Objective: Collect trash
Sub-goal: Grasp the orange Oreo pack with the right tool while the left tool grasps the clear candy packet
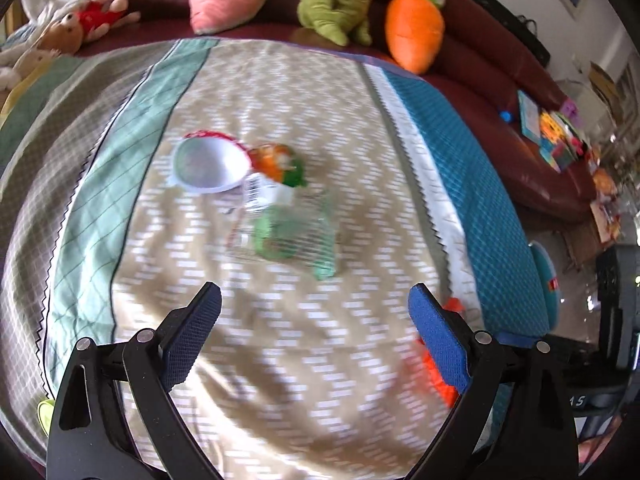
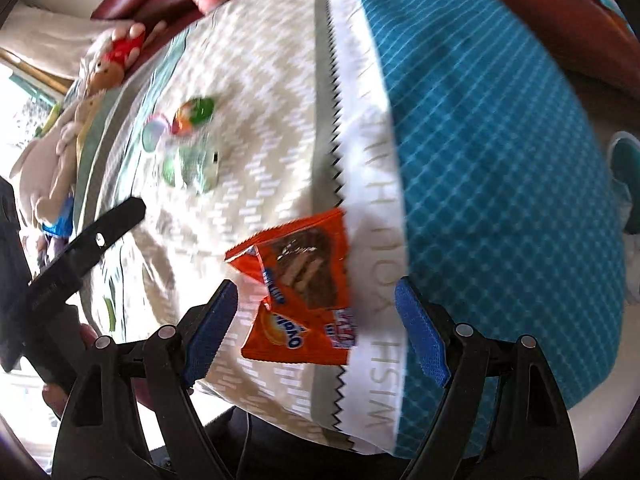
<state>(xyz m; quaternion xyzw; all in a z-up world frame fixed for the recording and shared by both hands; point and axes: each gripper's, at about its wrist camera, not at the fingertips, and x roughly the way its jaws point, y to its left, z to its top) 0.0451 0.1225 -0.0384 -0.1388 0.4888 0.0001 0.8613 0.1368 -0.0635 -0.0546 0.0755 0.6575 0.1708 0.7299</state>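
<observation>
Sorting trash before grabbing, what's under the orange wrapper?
The orange wrapper lies flat on the patterned blanket. Anything beneath the wrapper is covered, so I can't tell.

My left gripper (image 1: 314, 304) and right gripper (image 2: 316, 300) are alike: black plastic arms, silver rivets, blue textured fingertip pads (image 1: 438, 340).

Trash on the bed cover (image 1: 280, 80), all lying loose:

- Orange snack wrapper (image 2: 298, 292): torn open, flat, slightly crumpled, chocolate-bar print up. Sits on the beige zigzag panel right by the white strip, near the cover's front edge.
- White plastic cup (image 1: 210, 164): on its side, mouth open, red-patterned rim. Mid-cover, toward the green stripe.
- Orange-green wrapper (image 1: 280, 164): crumpled, touching the cup.
- Clear plastic packaging (image 1: 288, 232): green tint, white label, crushed; just beside both. Blurred, possibly a bottle.
</observation>
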